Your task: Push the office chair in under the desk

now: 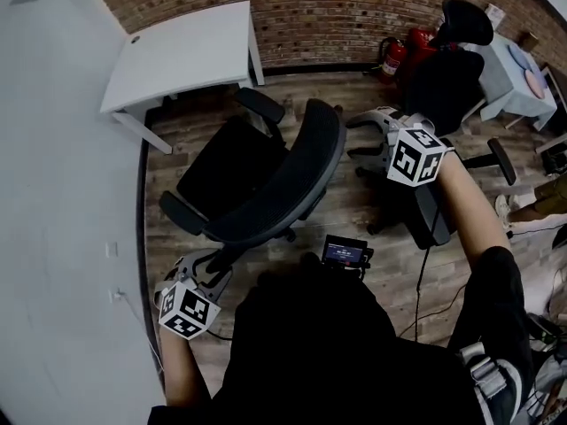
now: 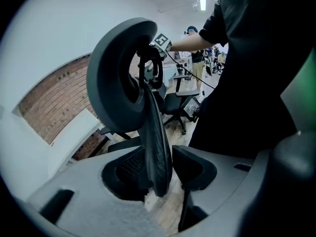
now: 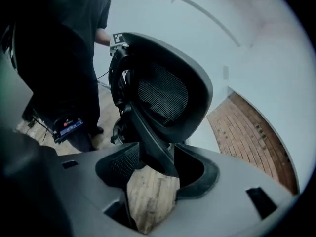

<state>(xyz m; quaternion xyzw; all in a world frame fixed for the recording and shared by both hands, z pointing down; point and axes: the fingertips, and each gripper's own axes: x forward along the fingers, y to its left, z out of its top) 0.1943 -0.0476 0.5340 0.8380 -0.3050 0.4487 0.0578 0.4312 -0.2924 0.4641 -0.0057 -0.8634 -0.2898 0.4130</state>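
The black office chair (image 1: 226, 171) stands on the wood floor, its seat facing the white desk (image 1: 182, 56) at the upper left, apart from it. Its curved backrest (image 1: 288, 180) is nearest me. My left gripper (image 1: 211, 271) is at the backrest's lower left end; in the left gripper view (image 2: 168, 177) the jaws are shut on the backrest's thin edge (image 2: 155, 147). My right gripper (image 1: 361, 135) is at the backrest's upper right end. In the right gripper view (image 3: 158, 169) its jaws stand wide around the backrest's rim (image 3: 155, 149), with gaps at the pads.
A second black chair (image 1: 443, 87) stands close behind my right gripper. Red fire extinguishers (image 1: 394, 56) lean at the brick wall (image 1: 354, 11). A white wall (image 1: 62, 237) runs along the left. A pale blue table (image 1: 518, 78) is at the far right.
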